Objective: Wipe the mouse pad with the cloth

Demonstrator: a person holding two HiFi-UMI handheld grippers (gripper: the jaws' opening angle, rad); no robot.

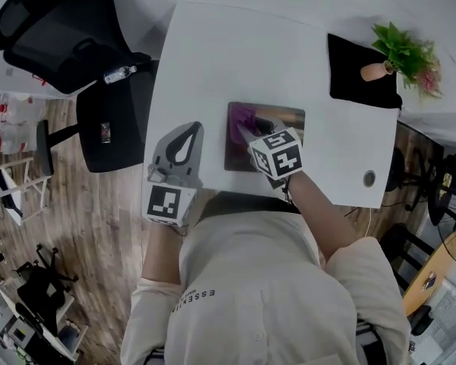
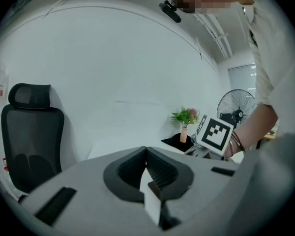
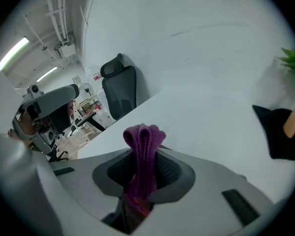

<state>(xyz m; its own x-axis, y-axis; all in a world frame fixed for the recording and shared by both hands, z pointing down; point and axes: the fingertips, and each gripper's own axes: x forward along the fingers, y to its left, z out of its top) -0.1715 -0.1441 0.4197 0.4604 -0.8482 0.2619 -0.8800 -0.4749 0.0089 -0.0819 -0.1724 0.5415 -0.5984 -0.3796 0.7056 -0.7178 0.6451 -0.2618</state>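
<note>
The dark rectangular mouse pad (image 1: 286,120) lies on the white table (image 1: 213,59) near its front edge. My right gripper (image 1: 248,130) is over the pad's left part, shut on a purple cloth (image 1: 242,117). In the right gripper view the folded cloth (image 3: 143,146) sticks up from between the shut jaws. My left gripper (image 1: 189,130) is shut and holds nothing; it rests over the table to the left of the pad, its jaws meeting in the left gripper view (image 2: 146,156).
A black mat (image 1: 357,74) with a small potted plant (image 1: 399,52) lies at the table's far right corner. A black office chair (image 1: 68,36) and a water bottle (image 1: 120,74) stand to the left of the table. A round cable hole (image 1: 368,178) is near the front right edge.
</note>
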